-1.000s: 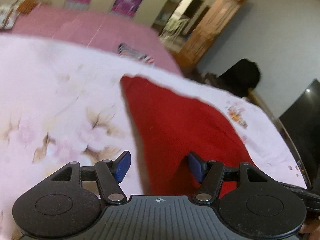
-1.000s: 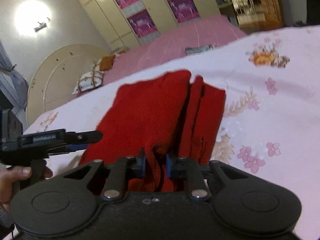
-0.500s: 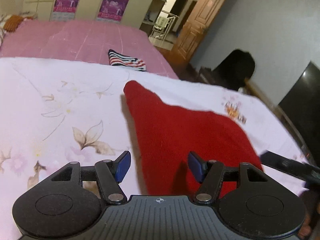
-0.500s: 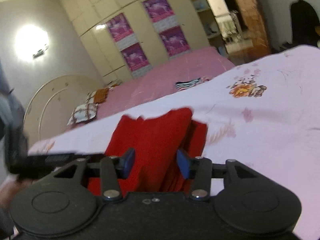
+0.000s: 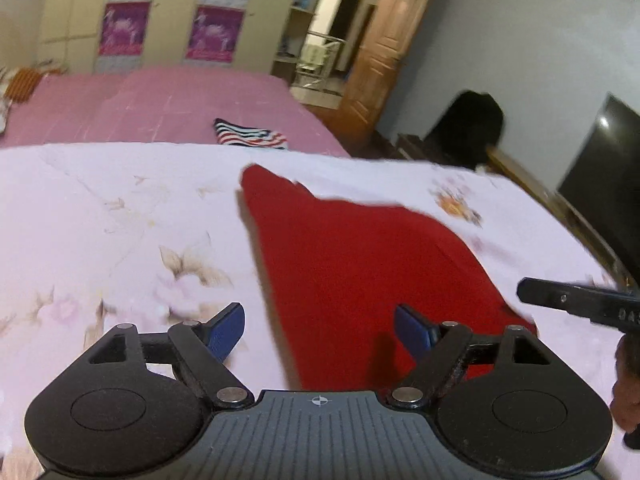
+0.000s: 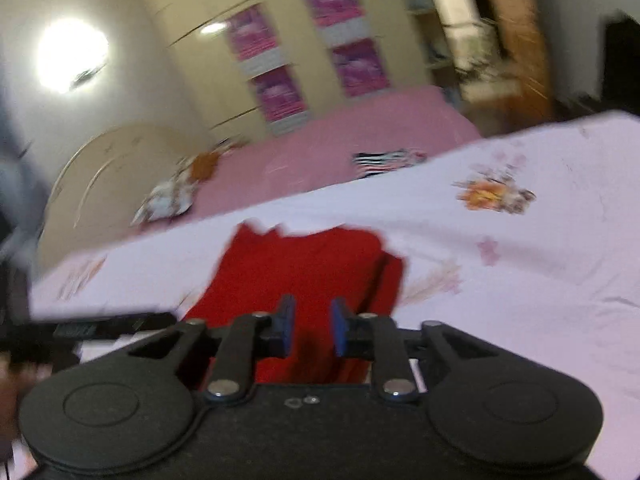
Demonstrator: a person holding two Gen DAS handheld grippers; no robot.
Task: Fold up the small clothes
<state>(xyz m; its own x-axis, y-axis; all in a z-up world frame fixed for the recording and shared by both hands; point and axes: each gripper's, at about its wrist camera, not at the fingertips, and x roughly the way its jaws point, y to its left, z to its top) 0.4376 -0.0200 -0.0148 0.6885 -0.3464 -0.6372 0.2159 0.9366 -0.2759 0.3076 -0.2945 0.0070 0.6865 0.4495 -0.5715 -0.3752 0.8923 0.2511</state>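
Folded red garment (image 5: 360, 264) on floral bedspread (image 5: 120, 220)

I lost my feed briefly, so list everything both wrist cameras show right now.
Red garment: one, red, folded flat on the floral sheet, in front of both grippers.
Floral sheet: one, pale pink, covers the near bed.
Striped garment: one, black, white and red, on the pink bed.
Pink bed: one, behind.
Cushions: patterned, at its headboard; count unclear.
Wardrobe: cream, purple panels.
Television: black, far right.
Left gripper: open, empty, jaws just widened.
Right gripper: jaws just narrowed, empty, above the garment.
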